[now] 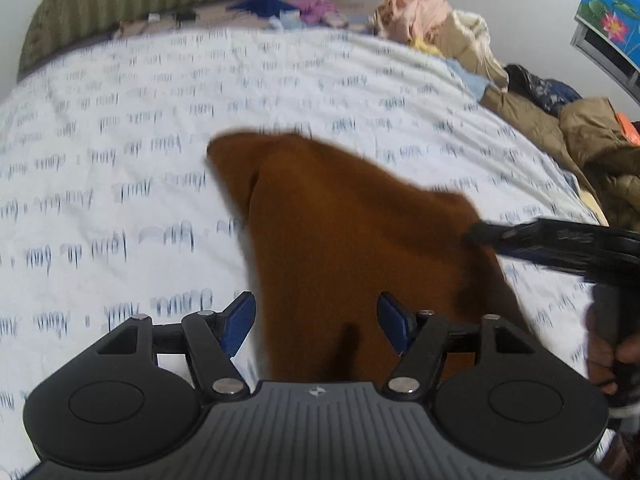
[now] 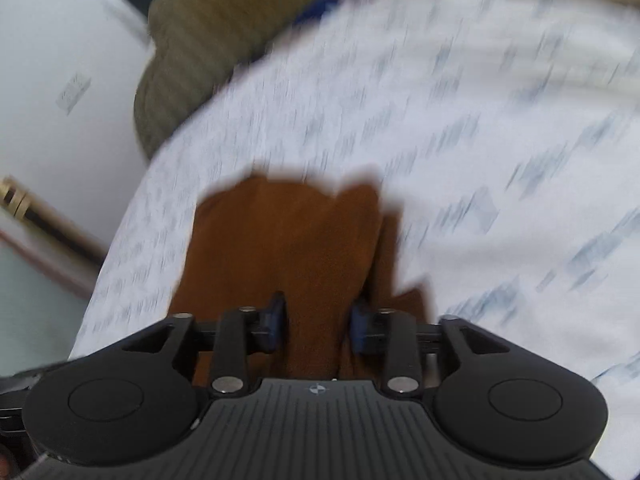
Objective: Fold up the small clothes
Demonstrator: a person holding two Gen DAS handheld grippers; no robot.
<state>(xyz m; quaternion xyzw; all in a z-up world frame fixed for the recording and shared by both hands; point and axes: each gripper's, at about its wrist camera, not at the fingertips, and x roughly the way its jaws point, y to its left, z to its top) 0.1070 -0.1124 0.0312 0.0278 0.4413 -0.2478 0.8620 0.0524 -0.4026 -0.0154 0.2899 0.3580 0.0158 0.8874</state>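
Left wrist view: brown garment point(image 1: 340, 248) rumpled on bed point(image 1: 120, 160), left gripper point(image 1: 316, 326) fingers apart, right gripper point(image 1: 470, 236) at 3 o'clock unclamped, risking crooked fold.

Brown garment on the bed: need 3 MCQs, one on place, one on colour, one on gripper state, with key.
1. Where does the brown garment lie?
A. on the white printed bedsheet
B. on the clothes pile at the bed's edge
C. on the floor

2. What colour are the pads on the left gripper?
A. red
B. blue
C. yellow

3. How do the left gripper's jaws stand?
A. shut on the garment
B. shut on the bedsheet
C. open, garment between them

Key: 1 A, the sheet shows around the cloth in both views. 2 B, both pads show blue in the left wrist view. 3 C, a wide gap separates the pads and neither presses the cloth.
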